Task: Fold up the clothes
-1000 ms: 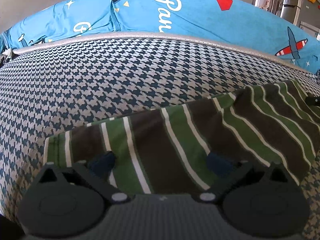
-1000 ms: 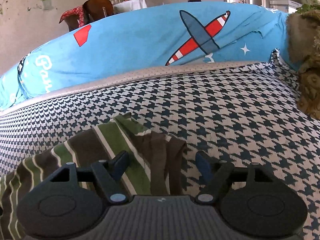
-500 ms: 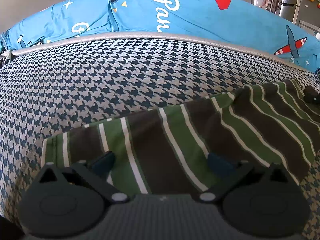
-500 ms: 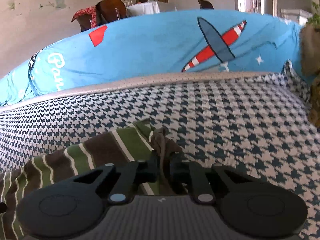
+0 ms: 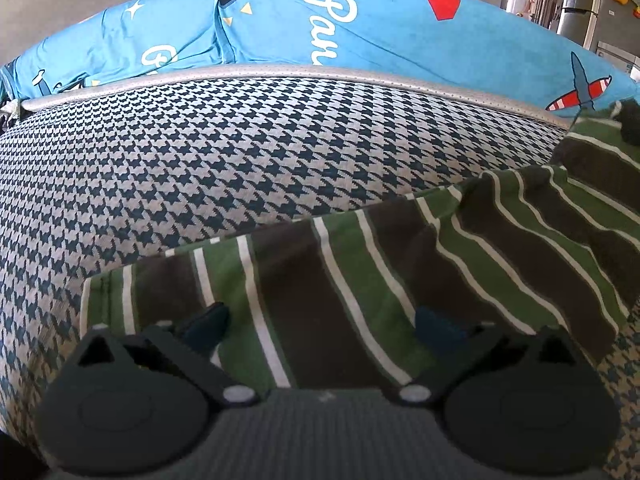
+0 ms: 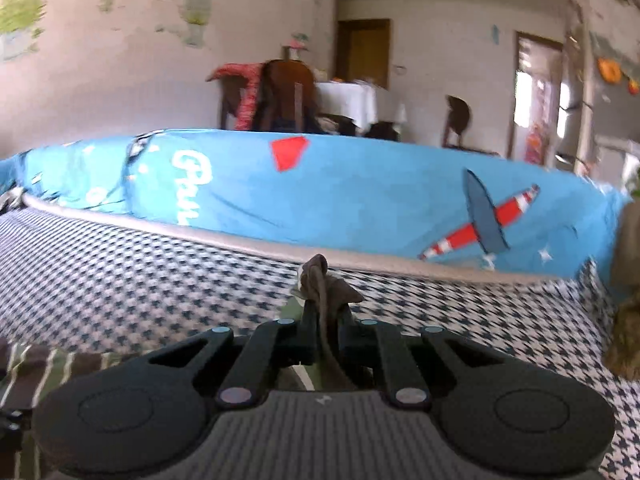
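While the striped shirt lies mostly flat on the houndstooth cover, well short of the blue cushion behind it, the fold looks barely begun. Right gripper has its jaws pressed together on a bunched brown corner of the shirt, and that corner sits raised off the cover, toward the cushion. Left gripper hovers over the shirt's near edge, jaws spread wide, pinching nothing. No crease is made yet; I'd say the whole carry-over remains. The shirt's near hem is hidden under both grippers, its far end runs out of view, and the right view is blurred.
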Action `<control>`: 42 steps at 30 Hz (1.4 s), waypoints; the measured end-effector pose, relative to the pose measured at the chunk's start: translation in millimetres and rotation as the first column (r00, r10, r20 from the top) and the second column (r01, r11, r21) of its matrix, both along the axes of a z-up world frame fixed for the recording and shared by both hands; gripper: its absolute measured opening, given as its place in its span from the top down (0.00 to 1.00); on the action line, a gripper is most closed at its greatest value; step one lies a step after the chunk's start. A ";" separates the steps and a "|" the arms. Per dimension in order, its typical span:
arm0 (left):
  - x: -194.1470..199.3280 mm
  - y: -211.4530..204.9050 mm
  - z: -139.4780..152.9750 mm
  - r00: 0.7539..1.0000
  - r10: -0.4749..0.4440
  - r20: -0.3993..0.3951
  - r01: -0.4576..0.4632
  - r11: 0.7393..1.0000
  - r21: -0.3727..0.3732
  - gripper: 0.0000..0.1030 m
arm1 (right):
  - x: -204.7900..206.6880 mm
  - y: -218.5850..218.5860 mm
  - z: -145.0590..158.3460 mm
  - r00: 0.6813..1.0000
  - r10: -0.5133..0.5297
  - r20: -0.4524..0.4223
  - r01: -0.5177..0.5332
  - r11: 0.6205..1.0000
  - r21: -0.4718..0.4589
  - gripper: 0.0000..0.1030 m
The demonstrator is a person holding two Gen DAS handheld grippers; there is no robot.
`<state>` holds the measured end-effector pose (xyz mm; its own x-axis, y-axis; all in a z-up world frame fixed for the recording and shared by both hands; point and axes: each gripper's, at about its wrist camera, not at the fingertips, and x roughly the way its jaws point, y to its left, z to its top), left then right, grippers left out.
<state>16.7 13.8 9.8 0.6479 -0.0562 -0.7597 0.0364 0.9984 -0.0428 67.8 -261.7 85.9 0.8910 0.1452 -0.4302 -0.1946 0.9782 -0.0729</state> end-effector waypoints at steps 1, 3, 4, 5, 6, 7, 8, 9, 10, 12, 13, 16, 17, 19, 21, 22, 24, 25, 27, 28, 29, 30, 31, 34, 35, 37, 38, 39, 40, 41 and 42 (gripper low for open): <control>-0.2 -0.1 -0.2 1.000 0.000 0.000 0.000 1.000 0.000 0.00 | -3.5 6.4 -0.2 1.000 0.024 0.003 -0.024 1.000 -0.013 0.89; -0.5 -0.6 -0.6 1.000 -0.001 0.001 0.001 1.000 0.001 0.00 | -10.5 19.2 -2.2 0.997 0.075 0.002 -0.075 0.996 -0.039 0.89; -0.3 -0.8 -0.8 1.000 -0.001 0.001 0.001 1.000 0.002 0.00 | -14.1 25.6 -3.3 0.995 0.100 0.000 -0.100 0.994 -0.052 0.89; -0.8 -1.0 -0.7 1.000 -0.001 0.002 0.001 1.000 0.003 0.00 | -17.6 31.9 -4.3 0.992 0.126 -0.001 -0.126 0.990 -0.066 0.89; -1.1 -1.4 -0.7 1.000 0.000 0.002 0.000 1.000 0.002 0.00 | -20.2 37.6 -5.8 0.989 0.149 -0.006 -0.149 0.986 -0.074 0.89; -1.4 -1.7 -0.8 1.000 0.001 0.002 -0.001 1.000 0.001 0.00 | -22.0 43.0 -8.4 0.986 0.167 -0.015 -0.168 0.983 -0.080 0.89; -1.7 -1.9 -0.7 1.000 0.002 0.001 -0.002 1.000 -0.001 0.00 | -23.6 48.7 -11.4 0.983 0.183 -0.025 -0.184 0.979 -0.088 0.89; -2.2 -1.6 -0.4 1.000 0.003 0.002 -0.003 1.000 -0.004 0.00 | -25.3 54.3 -14.4 0.979 0.199 -0.035 -0.201 0.975 -0.096 0.89; -2.6 -1.3 -0.4 1.000 0.004 0.002 -0.004 1.000 -0.007 0.00 | -26.3 59.2 -18.0 0.976 0.213 -0.048 -0.217 0.971 -0.101 0.89; -2.8 -0.8 -0.3 1.000 0.005 0.001 -0.005 1.000 -0.011 0.00 | -27.8 68.2 -25.8 0.968 0.241 -0.074 -0.249 0.962 -0.111 0.89; -2.8 -0.6 -0.3 1.000 0.005 0.000 -0.005 1.000 -0.013 0.00 | -27.8 72.5 -31.0 0.963 0.254 -0.093 -0.264 0.957 -0.118 0.89; -3.0 -0.9 0.0 1.000 0.005 -0.002 -0.005 1.000 -0.014 0.00 | -26.6 85.3 -49.0 0.944 0.289 -0.159 -0.312 0.939 -0.147 0.88; -2.8 -0.6 0.1 1.000 0.006 -0.002 -0.006 1.000 -0.015 0.00 | -26.7 88.7 -54.6 0.940 0.295 -0.174 -0.322 0.934 -0.156 0.86; -2.5 0.8 0.1 1.000 0.006 -0.003 -0.006 1.000 -0.022 0.00 | -27.5 94.5 -65.0 0.934 0.300 -0.195 -0.334 0.926 -0.175 0.80; -1.9 1.5 0.3 1.000 0.006 -0.005 -0.007 1.000 -0.027 0.00 | -28.1 97.8 -68.6 0.924 0.319 -0.210 -0.354 0.921 -0.160 0.65; -1.8 1.7 0.3 1.000 0.006 -0.005 -0.007 1.000 -0.027 0.00 | -28.6 99.3 -68.1 0.918 0.330 -0.219 -0.365 0.919 -0.148 0.59; -0.4 2.3 0.8 1.000 0.008 -0.007 -0.008 1.000 -0.029 0.00 | -31.2 100.5 -64.6 0.908 0.346 -0.238 -0.381 0.916 -0.122 0.57; 0.3 3.0 1.0 1.000 0.009 -0.008 -0.009 0.999 -0.032 0.00 | -33.3 100.6 -62.4 0.903 0.352 -0.245 -0.386 0.916 -0.106 0.57; 0.4 3.8 1.1 1.000 0.011 -0.009 -0.011 0.999 -0.041 0.00 | -37.6 98.0 -54.4 0.899 0.364 -0.245 -0.390 0.919 -0.065 0.57; 0.4 4.6 1.3 1.000 0.012 -0.010 -0.012 0.999 -0.047 0.00 | -40.3 95.1 -48.5 0.899 0.371 -0.233 -0.390 0.920 -0.039 0.57; 0.4 5.4 1.4 1.000 0.013 -0.011 -0.014 0.999 -0.052 0.00 | -43.4 91.4 -41.7 0.900 0.379 -0.215 -0.390 0.921 -0.011 0.57; 0.5 5.8 1.5 1.000 0.014 -0.011 -0.015 0.998 -0.055 0.00 | -46.5 86.5 -35.8 0.910 0.368 -0.191 -0.373 0.928 0.006 0.57; 0.5 6.0 1.5 1.000 0.015 -0.011 -0.015 0.998 -0.057 0.00 | -49.7 80.9 -30.4 0.924 0.344 -0.165 -0.346 0.938 0.016 0.57; 0.2 5.9 1.3 1.000 0.015 -0.011 -0.015 0.998 -0.055 0.00 | -56.2 63.4 -16.4 0.963 0.251 -0.095 -0.247 0.968 0.047 0.57; 0.3 6.0 1.1 1.000 0.014 -0.011 -0.014 0.998 -0.053 0.00 | -54.8 56.8 -14.6 0.977 0.195 -0.082 -0.191 0.980 0.056 0.57; 0.8 6.5 0.6 1.000 0.013 -0.010 -0.013 0.999 -0.049 0.00 | -51.0 44.2 -12.4 0.994 0.085 -0.065 -0.080 0.994 0.074 0.58; 0.4 6.2 0.4 1.000 0.012 -0.009 -0.012 0.999 -0.048 0.00 | -48.1 40.5 -13.3 0.997 0.042 -0.071 -0.037 0.997 0.075 0.59; -0.2 5.8 0.2 1.000 0.011 -0.008 -0.011 0.999 -0.046 0.00 | -45.4 38.0 -14.4 0.997 0.005 -0.080 0.001 0.997 0.071 0.61; -0.7 5.3 0.0 1.000 0.010 -0.007 -0.011 0.999 -0.045 0.00 | -43.0 36.2 -16.1 0.996 -0.027 -0.090 0.032 0.997 0.063 0.67; -1.3 4.9 -0.2 1.000 0.009 -0.006 -0.010 0.999 -0.044 0.00 | -40.9 34.9 -18.1 0.994 -0.054 -0.100 0.060 0.997 0.053 0.71; -1.4 4.5 -0.3 1.000 0.009 -0.006 -0.009 0.999 -0.042 0.00 | -39.1 34.4 -19.6 0.992 -0.066 -0.110 0.072 0.996 0.051 0.72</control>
